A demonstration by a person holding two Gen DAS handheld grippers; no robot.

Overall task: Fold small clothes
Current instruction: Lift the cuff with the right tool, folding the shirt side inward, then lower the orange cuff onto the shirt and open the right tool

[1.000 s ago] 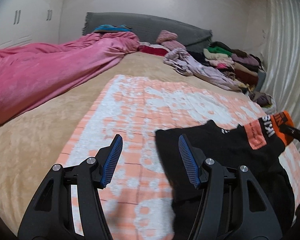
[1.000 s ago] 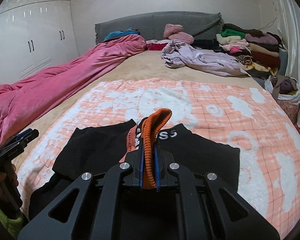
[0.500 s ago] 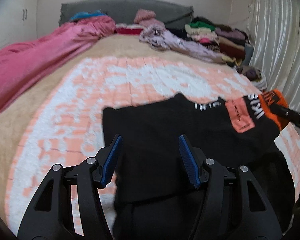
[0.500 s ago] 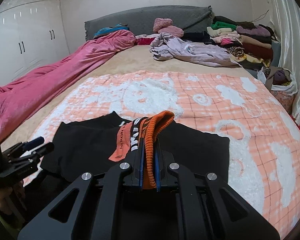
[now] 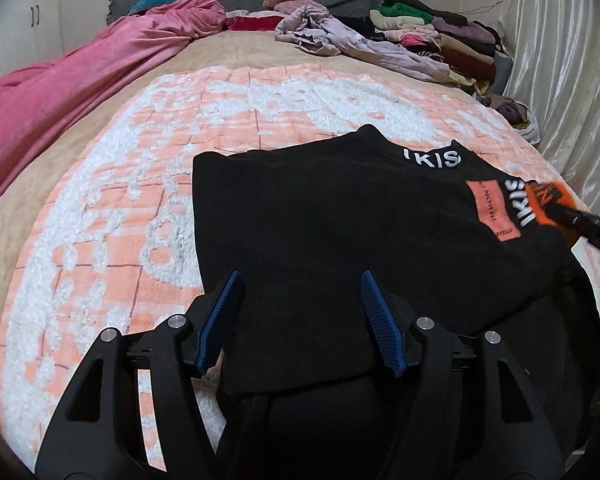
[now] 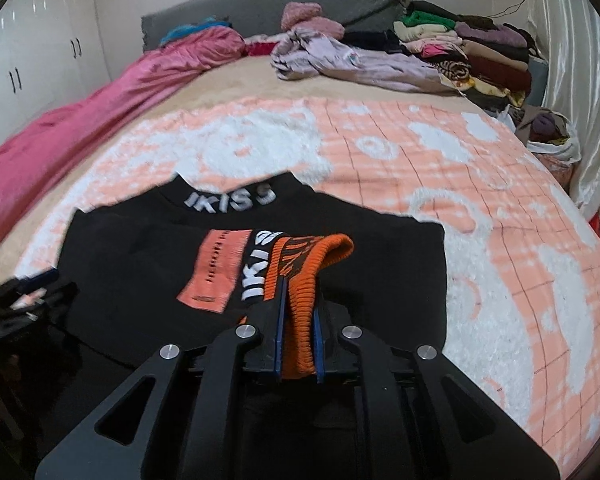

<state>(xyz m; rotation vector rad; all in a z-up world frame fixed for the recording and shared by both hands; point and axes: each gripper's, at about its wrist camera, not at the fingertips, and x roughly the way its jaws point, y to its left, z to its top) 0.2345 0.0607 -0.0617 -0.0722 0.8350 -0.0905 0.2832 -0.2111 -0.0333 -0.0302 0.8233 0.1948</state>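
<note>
Now, left wrist view: left hand-held gripper (image 5: 300, 320) spread wide, blue pads (image 5: 376, 322) clear of cloth, jaws just opened a little further, nothing pinched between them. Lowered closer over the near edge of the black knit top with white lettering and an orange patch (image 5: 320, 216), compared with a second ago, when only its corner showed. Top spread flat on the peach-and-white checked fleece blanket (image 5: 148, 208), toward its near right corner. Orange ribbed cuff (image 5: 548, 204) at the far right, caught by the other tool's dark tip.

Right wrist view: right hand-held gripper (image 6: 298, 320) pressed together on that orange ribbed cuff (image 6: 312, 276), jaws just eased a touch yet pads still on the knit. Sleeve now laid inward across the chest, lower than before, cuff near the patch. Probably a sleeve fold nearly set down, with release and the other side still to do.

Bed beneath tan; pink quilt (image 6: 100, 120) along its left edge, grey headboard (image 6: 260, 12) at the far end, lilac garment (image 6: 340, 60) and a stack of folded clothes (image 6: 472, 52) at the far right corner, white wardrobe doors (image 6: 32, 52) left, pale curtain (image 6: 572, 60) right.
</note>
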